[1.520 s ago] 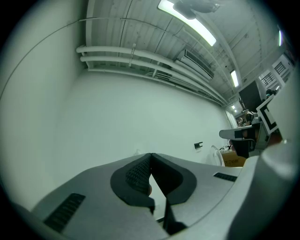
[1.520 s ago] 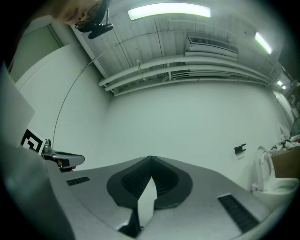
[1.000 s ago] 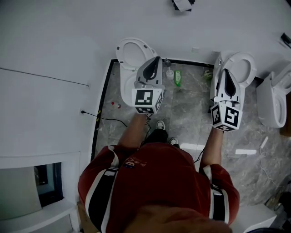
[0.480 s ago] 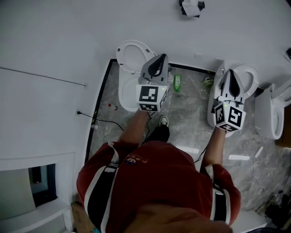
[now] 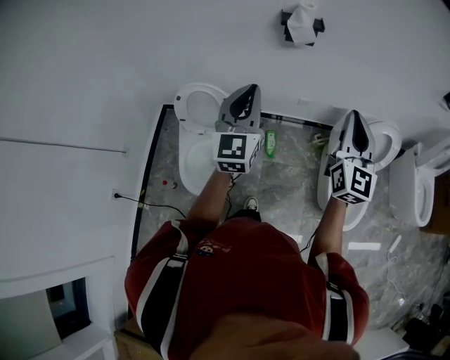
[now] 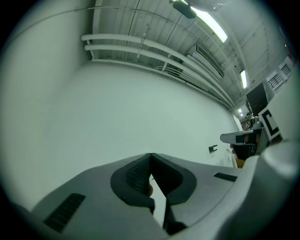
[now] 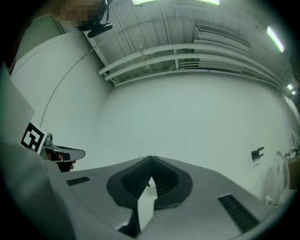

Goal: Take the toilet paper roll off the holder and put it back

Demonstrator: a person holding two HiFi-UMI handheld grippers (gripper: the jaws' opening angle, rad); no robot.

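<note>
The white toilet paper roll [image 5: 302, 21] sits on its black holder [image 5: 290, 15] high on the white wall, at the top of the head view. The holder shows as a small dark bracket [image 6: 213, 148] in the left gripper view and again as a bracket [image 7: 257, 153] in the right gripper view. My left gripper [image 5: 246, 91] is held up below and left of the roll, jaws shut with nothing between them. My right gripper [image 5: 354, 116] hangs below and right of the roll, also shut and empty. Both point at the wall, well short of the holder.
A white toilet [image 5: 195, 133] stands under the left gripper and another toilet [image 5: 376, 151] under the right one, with a third [image 5: 411, 186] at the far right. A green bottle [image 5: 271, 143] stands on the marble floor [image 5: 288, 179] between them. A cable [image 5: 151, 204] trails at the left.
The head view has tilted up, so the roll and holder came fully into sight. Both grippers moved a little up toward the wall, still shut.
</note>
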